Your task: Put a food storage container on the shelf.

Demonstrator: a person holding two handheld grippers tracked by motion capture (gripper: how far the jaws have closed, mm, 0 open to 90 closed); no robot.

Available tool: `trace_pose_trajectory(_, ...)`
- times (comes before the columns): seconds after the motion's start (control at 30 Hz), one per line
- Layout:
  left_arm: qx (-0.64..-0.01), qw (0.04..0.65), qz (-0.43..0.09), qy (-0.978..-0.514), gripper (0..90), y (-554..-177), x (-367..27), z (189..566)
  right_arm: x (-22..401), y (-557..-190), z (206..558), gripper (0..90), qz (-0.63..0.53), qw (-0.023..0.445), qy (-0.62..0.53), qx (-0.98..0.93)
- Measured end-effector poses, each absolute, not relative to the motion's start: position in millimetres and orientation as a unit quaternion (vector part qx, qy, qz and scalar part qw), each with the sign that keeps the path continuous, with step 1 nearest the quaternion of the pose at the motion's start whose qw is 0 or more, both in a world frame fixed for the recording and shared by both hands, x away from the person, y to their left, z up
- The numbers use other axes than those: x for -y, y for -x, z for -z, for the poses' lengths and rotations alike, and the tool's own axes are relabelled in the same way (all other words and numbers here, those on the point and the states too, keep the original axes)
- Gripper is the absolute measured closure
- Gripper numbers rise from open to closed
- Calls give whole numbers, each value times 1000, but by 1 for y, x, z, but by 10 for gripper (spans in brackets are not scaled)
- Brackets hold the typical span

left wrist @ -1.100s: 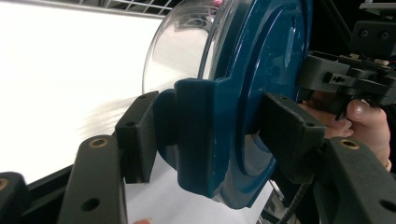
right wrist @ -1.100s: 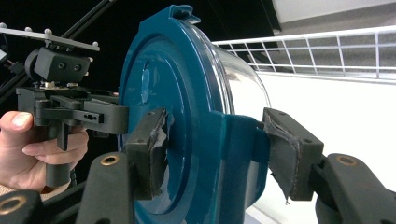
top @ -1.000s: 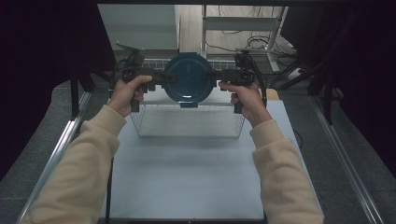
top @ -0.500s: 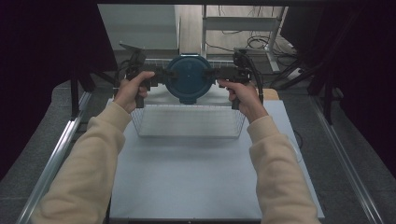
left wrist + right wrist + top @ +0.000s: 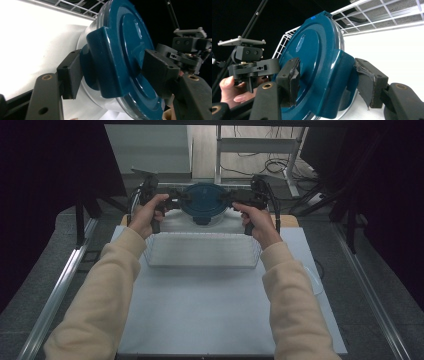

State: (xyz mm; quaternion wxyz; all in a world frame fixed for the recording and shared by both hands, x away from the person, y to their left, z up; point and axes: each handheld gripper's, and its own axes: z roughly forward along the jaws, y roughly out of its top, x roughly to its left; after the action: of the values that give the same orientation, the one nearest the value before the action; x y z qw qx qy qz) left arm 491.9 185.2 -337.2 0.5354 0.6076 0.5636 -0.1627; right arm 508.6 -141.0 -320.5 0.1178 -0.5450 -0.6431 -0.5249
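Grip on the left is coming from the left gripper [image 5: 116, 71], whose jaws are straddling the side latch [image 5: 107, 60] of a round clear container with a blue lid [image 5: 205, 202]. One pad is pressing behind the latch and the other is lying flat on the lid's face, so the tool is clamping the container rather than hanging loose. The person's left hand [image 5: 145, 215] is wrapping the handle at the far left corner of the wire rack [image 5: 202, 250].

In the middle, the container is being carried on edge, its lid facing the person, above the far rim of the rack, which is standing on the white table mat [image 5: 210, 310].

On the right, the right gripper [image 5: 328, 80] is mirroring the hold: one pad is bearing on the lid's face, and the other, with torn tape, is sitting against the back of the opposite latch [image 5: 342, 82].

Risk is lying mostly in those smooth, sloping latches. If one pair of jaws is easing before the other, the container is likely to pivot on the remaining pair and slide out, dropping onto the wires or rolling off behind the rack. Uneven lowering by the two hands could also be twisting the lid and prying a latch open.
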Motion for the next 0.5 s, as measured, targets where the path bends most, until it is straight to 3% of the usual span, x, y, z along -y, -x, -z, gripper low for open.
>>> trace_pose_trajectory(0.2, -563, 542, 156, -604, 352, -492, -184, 338, 142, -507, 324, 362, 530, 117, 544, 640)
trace_pose_trajectory(0.4, -561, 548, 110, -611, 239, -483, -182, 331, 131, -496, 315, 157, 511, 36, 533, 674)
trace_pose_trajectory(0.43, -562, 545, 94, -615, 215, -479, -182, 328, 131, -489, 311, 112, 501, 0, 526, 687)
trace_pose_trajectory(0.5, -556, 546, 65, -623, 209, -470, -183, 322, 131, -485, 308, 100, 498, -16, 518, 695)
